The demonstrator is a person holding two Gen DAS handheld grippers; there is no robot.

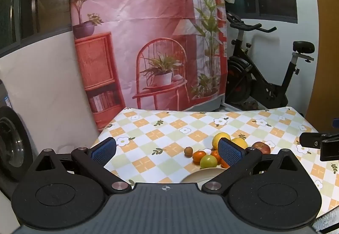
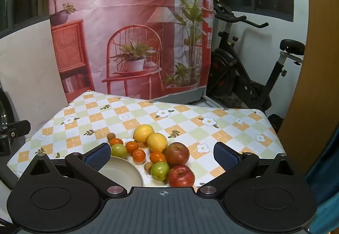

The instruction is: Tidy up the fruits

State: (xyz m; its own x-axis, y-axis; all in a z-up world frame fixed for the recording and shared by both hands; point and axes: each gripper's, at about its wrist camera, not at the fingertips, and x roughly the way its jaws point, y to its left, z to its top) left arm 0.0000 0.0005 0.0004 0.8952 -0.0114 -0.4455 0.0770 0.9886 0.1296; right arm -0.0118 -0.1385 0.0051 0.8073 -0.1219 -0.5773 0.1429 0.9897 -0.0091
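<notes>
A heap of fruit lies loose on the checkered tablecloth (image 2: 222,128): two yellow lemons (image 2: 143,133), several small oranges (image 2: 139,154), two green fruits (image 2: 160,171), two red apples (image 2: 181,175) and small brown fruits (image 2: 110,136). A cream bowl (image 2: 125,172) with nothing in it stands at the heap's near left. My right gripper (image 2: 162,156) hangs open above the bowl and the fruit, touching nothing. In the left wrist view my left gripper (image 1: 167,152) is open to the left of the same heap, its right pad (image 1: 229,154) covering some oranges (image 1: 199,156) and lemons (image 1: 221,139).
A printed pink backdrop (image 2: 131,28) hangs behind the table. An exercise bike (image 2: 254,68) stands at the back right. A wooden panel (image 2: 313,85) borders the right side. A white wall (image 1: 48,96) and a dark wheel (image 1: 10,142) lie left of the table.
</notes>
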